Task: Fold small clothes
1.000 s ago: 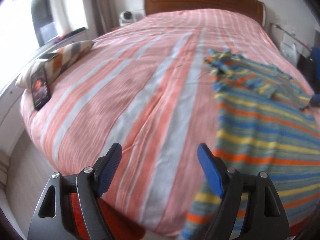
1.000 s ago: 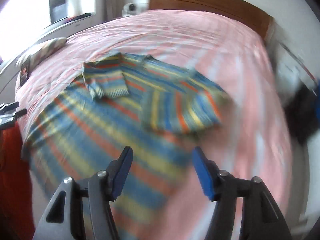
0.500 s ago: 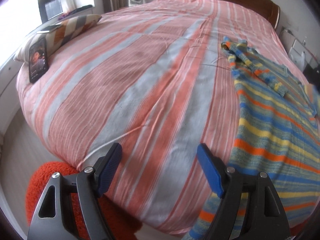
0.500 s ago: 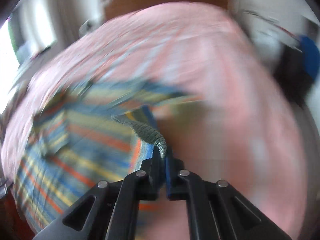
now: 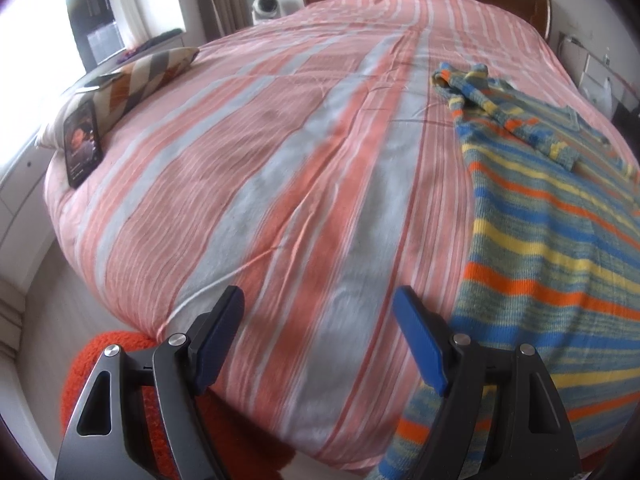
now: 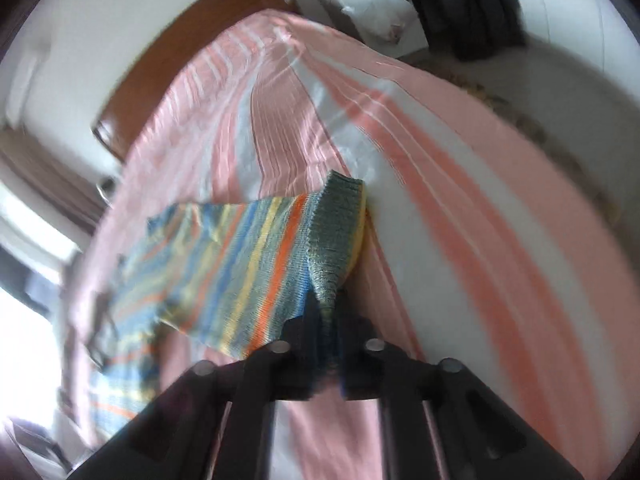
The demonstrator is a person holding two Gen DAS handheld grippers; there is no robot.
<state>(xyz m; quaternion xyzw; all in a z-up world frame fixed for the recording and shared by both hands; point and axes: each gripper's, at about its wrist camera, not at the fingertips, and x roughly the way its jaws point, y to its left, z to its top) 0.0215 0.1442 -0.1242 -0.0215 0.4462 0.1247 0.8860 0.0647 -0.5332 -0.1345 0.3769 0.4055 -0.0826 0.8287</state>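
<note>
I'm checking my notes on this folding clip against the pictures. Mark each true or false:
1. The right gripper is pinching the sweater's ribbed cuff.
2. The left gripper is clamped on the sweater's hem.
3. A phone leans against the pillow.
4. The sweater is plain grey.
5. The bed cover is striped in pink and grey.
1. True. The right gripper is shut on the ribbed cuff of the striped sweater.
2. False. The left gripper is open and holds nothing; only the bed cover lies between its fingers.
3. True. The phone is propped against the pillow.
4. False. It is striped in blue, yellow, orange and grey-green.
5. True. The bed cover carries pink and grey stripes.
</note>
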